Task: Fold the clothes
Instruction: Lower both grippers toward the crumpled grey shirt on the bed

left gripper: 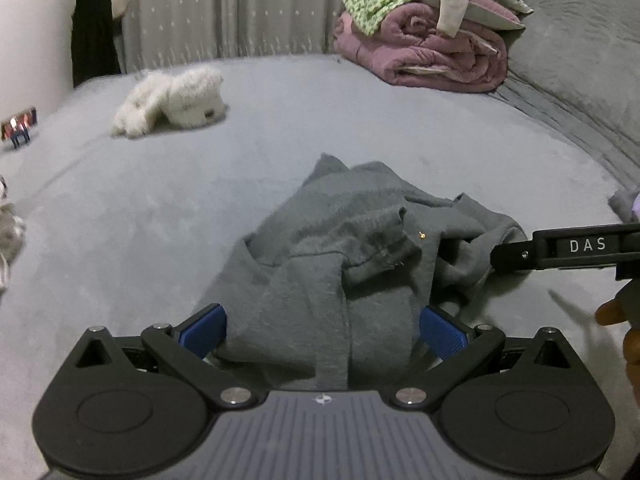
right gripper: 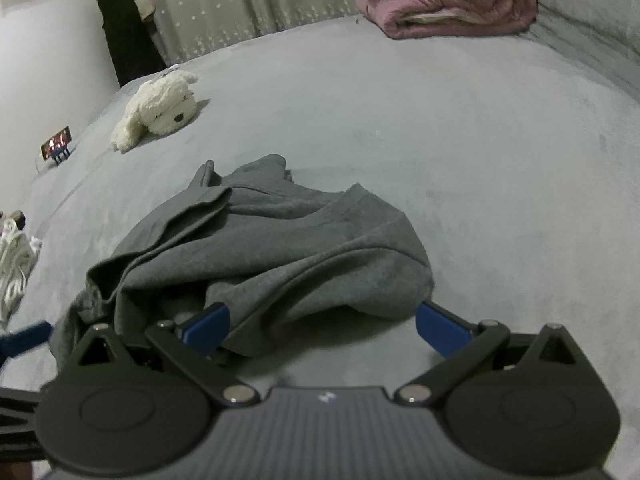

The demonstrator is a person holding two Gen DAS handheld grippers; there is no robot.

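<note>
The crumpled grey sweatshirt [left gripper: 352,256] lies mid-bed on the grey bedspread [left gripper: 280,128], directly ahead of both grippers. The left gripper [left gripper: 322,330] straddles its near edge with jaws wide, nothing pinched; the right gripper [right gripper: 322,326], equally wide, meets the right-hand end (long axis unclear in the bunching).

Grey garment [left gripper: 340,264]: soft knit cloth, matt, slightly fuzzy nap, heavily creased. Bed cover [left gripper: 280,140]: grey cloth, matt, short velvety pile, smooth. Left gripper [left gripper: 322,330]: matt black plastic arms, bright metal pivot pins, blue pads with fine textured grip; ribbed grey plastic housing. Right gripper [right gripper: 322,330]: same finish. Plush toy [right gripper: 160,108], near the bed's far left edge: white shaggy pile. Pink quilt [left gripper: 424,52], far right corner: padded, stitched cloth, matt. Curtain [left gripper: 224,8]: thin patterned fabric.
</note>
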